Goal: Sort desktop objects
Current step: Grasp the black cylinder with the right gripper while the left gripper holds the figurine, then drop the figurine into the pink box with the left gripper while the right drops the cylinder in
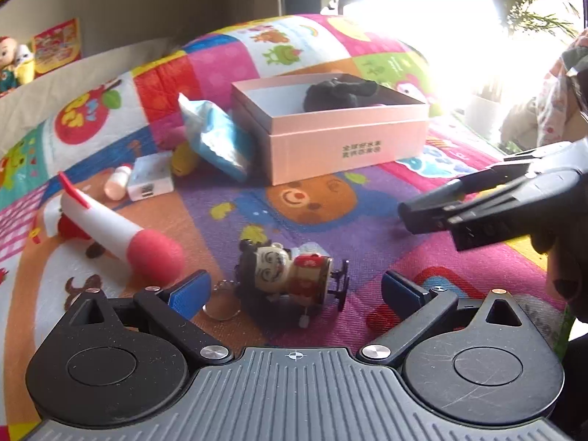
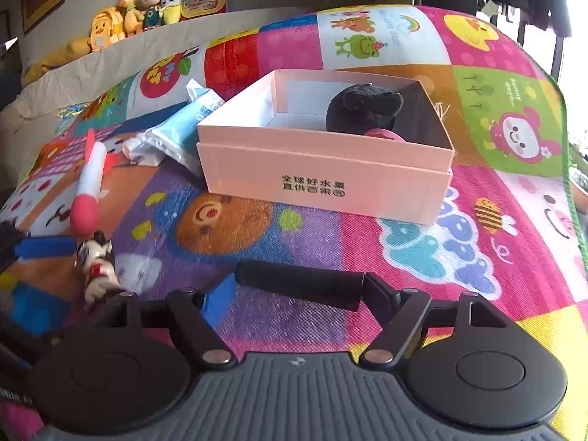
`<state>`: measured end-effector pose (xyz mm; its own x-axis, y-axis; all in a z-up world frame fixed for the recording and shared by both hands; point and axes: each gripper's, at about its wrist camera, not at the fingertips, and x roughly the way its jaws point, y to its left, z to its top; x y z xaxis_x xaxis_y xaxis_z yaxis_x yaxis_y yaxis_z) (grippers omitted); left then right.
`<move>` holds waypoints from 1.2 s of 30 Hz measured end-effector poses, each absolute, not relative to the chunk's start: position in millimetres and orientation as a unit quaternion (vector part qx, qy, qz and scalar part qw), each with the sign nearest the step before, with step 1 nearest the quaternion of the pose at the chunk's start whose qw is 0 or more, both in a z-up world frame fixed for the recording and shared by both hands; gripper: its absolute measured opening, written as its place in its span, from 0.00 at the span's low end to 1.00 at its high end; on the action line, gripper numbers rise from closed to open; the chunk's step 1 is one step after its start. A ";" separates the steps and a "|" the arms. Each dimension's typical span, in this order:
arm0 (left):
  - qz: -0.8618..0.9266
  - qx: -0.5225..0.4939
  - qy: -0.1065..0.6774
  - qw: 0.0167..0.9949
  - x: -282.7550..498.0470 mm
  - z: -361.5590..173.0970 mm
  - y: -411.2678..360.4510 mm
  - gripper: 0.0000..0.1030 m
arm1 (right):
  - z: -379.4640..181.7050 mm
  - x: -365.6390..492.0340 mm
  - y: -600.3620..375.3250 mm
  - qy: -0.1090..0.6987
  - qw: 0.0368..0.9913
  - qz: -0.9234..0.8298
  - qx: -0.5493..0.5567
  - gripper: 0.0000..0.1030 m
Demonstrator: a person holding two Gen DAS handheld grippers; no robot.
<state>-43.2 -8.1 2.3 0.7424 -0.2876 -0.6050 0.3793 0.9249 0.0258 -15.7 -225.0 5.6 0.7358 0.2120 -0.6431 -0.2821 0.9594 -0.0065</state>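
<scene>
Left tool (image 1: 292, 290) agape, right tool (image 2: 297, 290) clamped.

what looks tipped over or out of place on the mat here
The figurine keychain lies on its side between the open left tongs. The rocket toy lies flat too. The blue tissue pack leans askew against the pink box. The right tongs hold a black cylinder crosswise.

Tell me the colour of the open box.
The box is pale pink with dark printed characters on its front; the right wrist view shows it best.
</scene>
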 end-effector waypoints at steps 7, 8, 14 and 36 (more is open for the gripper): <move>-0.171 0.086 0.314 0.930 -34.4 2.5 -11.8 0.85 | 3.1 -31.9 -242.2 0.320 0.939 0.117 -0.042 0.74; -0.168 0.091 0.314 0.930 -34.7 1.7 -13.2 0.76 | 3.0 -31.7 -242.5 0.320 0.939 0.117 -0.041 0.74; -0.145 0.124 0.296 0.936 -48.4 3.9 -17.8 0.69 | 4.0 -35.9 -242.2 0.320 0.937 0.129 -0.051 0.74; -0.152 0.147 0.120 0.970 47.9 109.6 -73.0 0.86 | 171.9 26.5 -261.4 0.171 0.970 0.167 -0.037 0.74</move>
